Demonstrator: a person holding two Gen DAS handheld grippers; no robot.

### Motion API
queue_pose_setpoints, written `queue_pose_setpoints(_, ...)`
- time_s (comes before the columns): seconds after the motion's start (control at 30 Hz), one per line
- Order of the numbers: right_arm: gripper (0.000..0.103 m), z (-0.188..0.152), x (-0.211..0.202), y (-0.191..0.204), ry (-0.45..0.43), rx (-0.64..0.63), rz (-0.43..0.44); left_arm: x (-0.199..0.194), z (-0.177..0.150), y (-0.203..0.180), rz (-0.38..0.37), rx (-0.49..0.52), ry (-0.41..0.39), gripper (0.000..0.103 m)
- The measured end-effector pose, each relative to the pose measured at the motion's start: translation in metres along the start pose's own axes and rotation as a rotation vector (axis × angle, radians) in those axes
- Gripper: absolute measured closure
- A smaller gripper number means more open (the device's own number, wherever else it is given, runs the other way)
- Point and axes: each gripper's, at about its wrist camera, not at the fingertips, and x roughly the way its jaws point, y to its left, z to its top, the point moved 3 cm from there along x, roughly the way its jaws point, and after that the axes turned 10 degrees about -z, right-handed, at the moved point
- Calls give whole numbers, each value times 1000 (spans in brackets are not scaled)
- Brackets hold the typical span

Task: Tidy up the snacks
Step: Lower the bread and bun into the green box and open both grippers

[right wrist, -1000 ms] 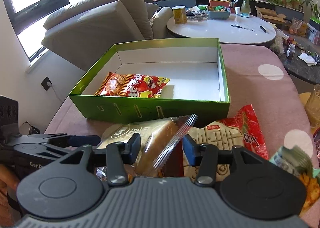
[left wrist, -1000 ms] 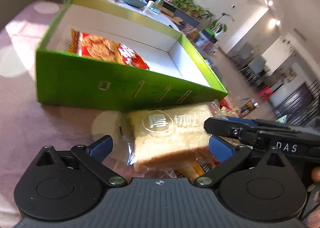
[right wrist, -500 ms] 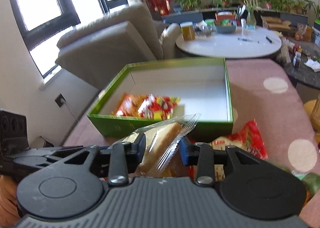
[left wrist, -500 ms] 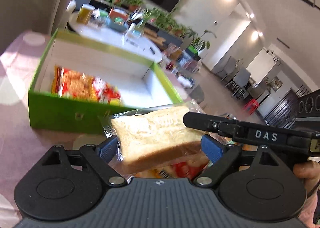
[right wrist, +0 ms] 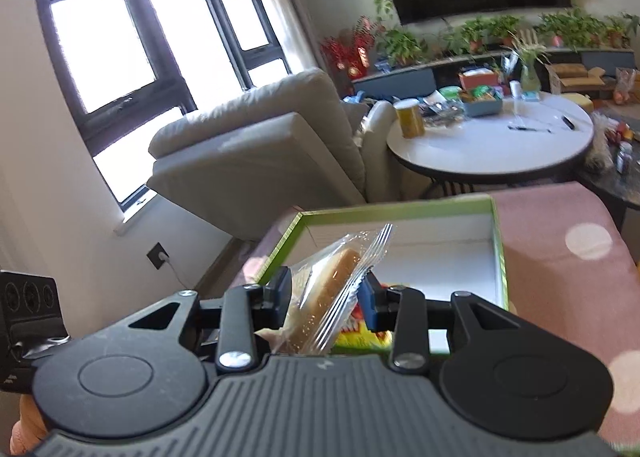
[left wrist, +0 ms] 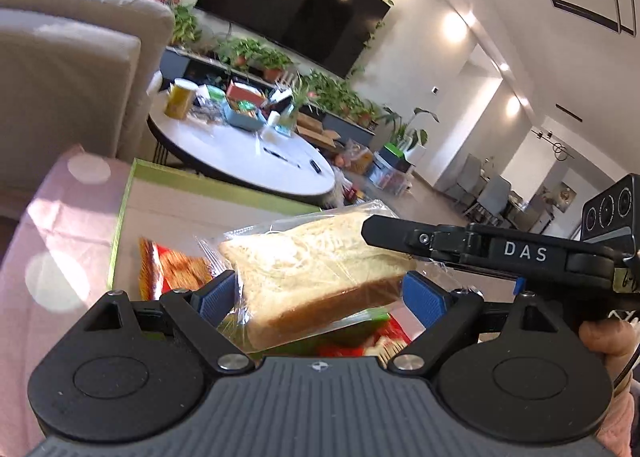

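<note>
Gripping a wrapped bread slice (left wrist: 320, 281) from both sides, the left gripper (left wrist: 320, 297) is seen with its blue pads (left wrist: 214, 299) pressed against the clear wrapper, the slice held tilted in the air above the near edge of a green box (left wrist: 120, 225). Its jaws have just been closing on the slice. At the left of that view, a pink bench (left wrist: 60, 241) with pale spots is shown, the box resting on it, and a red-and-orange snack pack (left wrist: 172, 273) is seen lying inside the box, partly hidden by the bread. Further right, the right gripper (left wrist: 460, 245) is visible from the side, its black finger lying across the far corner of the bread, and part of a hand (left wrist: 604, 341) is seen at the frame's edge.

In the right wrist view, a sofa (right wrist: 256, 153) is shown at the left beneath bright windows. At centre, the bread (right wrist: 324, 297) is seen edge-on between the right gripper's (right wrist: 326, 299) pads (right wrist: 366, 303), which press on the wrapper; these jaws too have just been closing on it. The box (right wrist: 496, 241), white inside, lies just beyond, with the snack pack (right wrist: 364, 333) glimpsed below the bread. A white round table (right wrist: 492, 145) carrying clutter stands behind, at the right.
</note>
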Motion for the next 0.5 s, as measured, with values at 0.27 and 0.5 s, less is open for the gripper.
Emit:
queue_pose_setpoints(0.27, 28, 15, 28, -4, 1, 51, 29, 16, 25, 23, 46, 15, 4, 16)
queue_pose_setpoints(0.5, 28, 18, 60, -10, 11, 78, 32, 41, 39, 47, 90, 35, 40, 16)
